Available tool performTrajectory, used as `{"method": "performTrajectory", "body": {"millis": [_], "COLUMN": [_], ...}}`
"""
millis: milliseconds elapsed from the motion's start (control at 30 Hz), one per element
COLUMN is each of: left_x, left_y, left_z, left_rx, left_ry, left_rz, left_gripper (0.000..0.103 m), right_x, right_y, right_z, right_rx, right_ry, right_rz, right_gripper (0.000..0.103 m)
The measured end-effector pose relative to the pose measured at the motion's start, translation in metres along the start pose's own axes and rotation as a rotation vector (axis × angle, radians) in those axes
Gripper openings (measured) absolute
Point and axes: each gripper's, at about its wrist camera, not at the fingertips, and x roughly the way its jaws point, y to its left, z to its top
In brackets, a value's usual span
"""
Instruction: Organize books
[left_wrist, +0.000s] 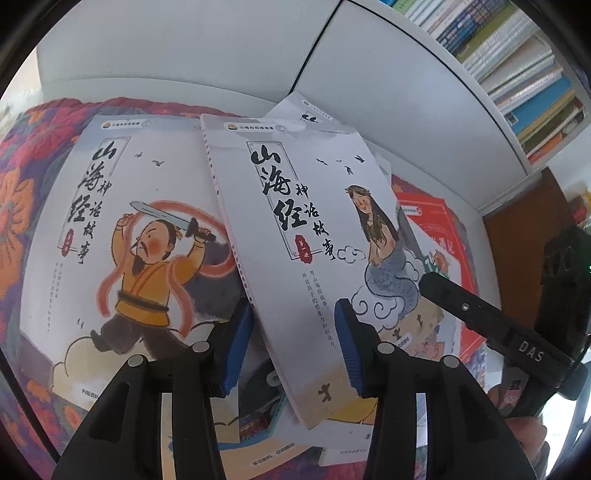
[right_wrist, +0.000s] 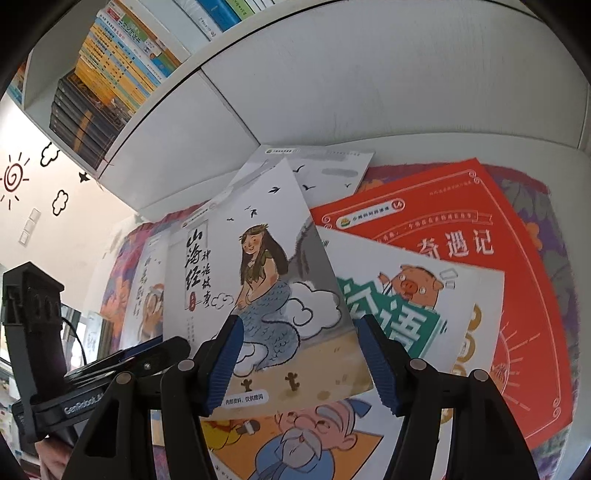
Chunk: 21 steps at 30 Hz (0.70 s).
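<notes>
**Mermaid book at risk of slipping**

The mermaid book (left_wrist: 317, 251) is raised aslant over scattered books on the flowered bedspread (left_wrist: 22, 192). It lies between the left tongs (left_wrist: 293, 343), pad contact unclear; the right tongs (right_wrist: 301, 363) are spread, empty. A loose grip could drop it.

Mermaid book (left_wrist: 295, 236) reads "山海经神话故事"; red book (right_wrist: 461, 236) "奇遇记".

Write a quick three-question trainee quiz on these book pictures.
1. True or false: the mermaid book lies on top of the pile.
2. The figure's robe on the swordsman book is: A yellow, B green, C blue.
3. Which animal shows on the white book that overlaps the red book?
Key: 1 true; 2 A; 3 pig.
</notes>
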Motion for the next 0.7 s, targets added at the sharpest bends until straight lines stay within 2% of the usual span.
{"method": "performTrajectory", "body": {"millis": [100,367,533,700], "left_x": [-0.003,-0.013,-0.025,-0.037], "left_y": [-0.005,-0.007,-0.006,0.004], "left_z": [-0.002,-0.019,-0.05,-0.093], "left_rx": [0.041,0.086,0.133,0.134], "left_ry": [0.007,0.035,0.071,0.159], "left_rz": [0.025,0.013,0.014,-0.01], "left_gripper": [0.042,0.042,0.042,0.042], "right_x": [-0.003,-0.021,-0.036,-0.051], "right_y": [0.0,0.007,0.013,0.03], "right_z": [-0.006,-0.041,-0.079,-0.126], "right_rx": [0.01,0.026,0.052,0.091], "right_ry": [0.017,0.055,0.059,0.093], "right_rz": [0.014,-0.004,-0.009,-0.005], "right_gripper": [0.064,0.064,0.065,0.065]}}
